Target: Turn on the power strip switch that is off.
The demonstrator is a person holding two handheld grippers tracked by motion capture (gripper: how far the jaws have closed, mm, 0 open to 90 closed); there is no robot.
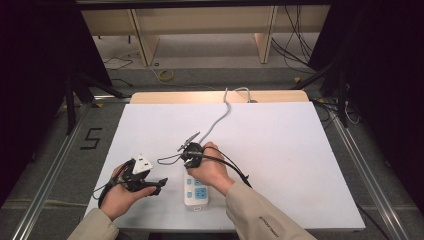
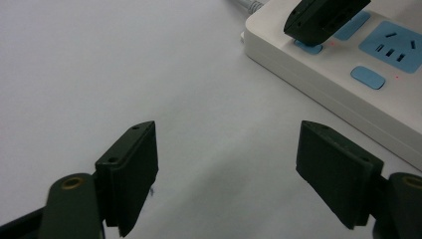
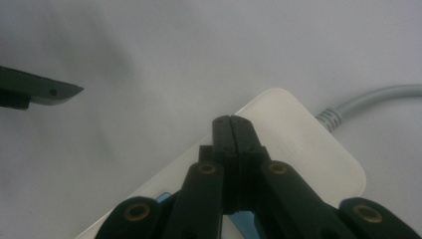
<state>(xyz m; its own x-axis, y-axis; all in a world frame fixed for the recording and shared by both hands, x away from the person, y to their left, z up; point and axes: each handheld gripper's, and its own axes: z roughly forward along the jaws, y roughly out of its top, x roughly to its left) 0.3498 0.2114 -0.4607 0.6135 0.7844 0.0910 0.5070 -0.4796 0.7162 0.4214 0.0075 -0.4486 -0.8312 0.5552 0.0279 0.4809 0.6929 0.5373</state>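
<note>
A white power strip (image 1: pixel 196 194) with blue sockets and blue buttons lies near the table's front edge, its grey cable (image 1: pixel 220 117) running toward the far edge. My right gripper (image 1: pixel 191 161) is shut with nothing between its jaws, and it points down at the strip's far end. In the left gripper view, the right gripper (image 2: pixel 318 22) has its tip on or just above a blue button (image 2: pixel 308 47) of the power strip (image 2: pixel 343 94). My left gripper (image 2: pixel 234 172) stands open over bare table to the left of the strip. The right gripper view shows my right gripper (image 3: pixel 231 124), the power strip (image 3: pixel 298 149) and the cable (image 3: pixel 370 99).
A white sheet (image 1: pixel 280 150) covers the table, bare to the right and at the back. Thin black cables (image 1: pixel 235 167) trail from the grippers across the person's hands. One jaw of the left gripper (image 3: pixel 42 90) shows at the left edge of the right gripper view.
</note>
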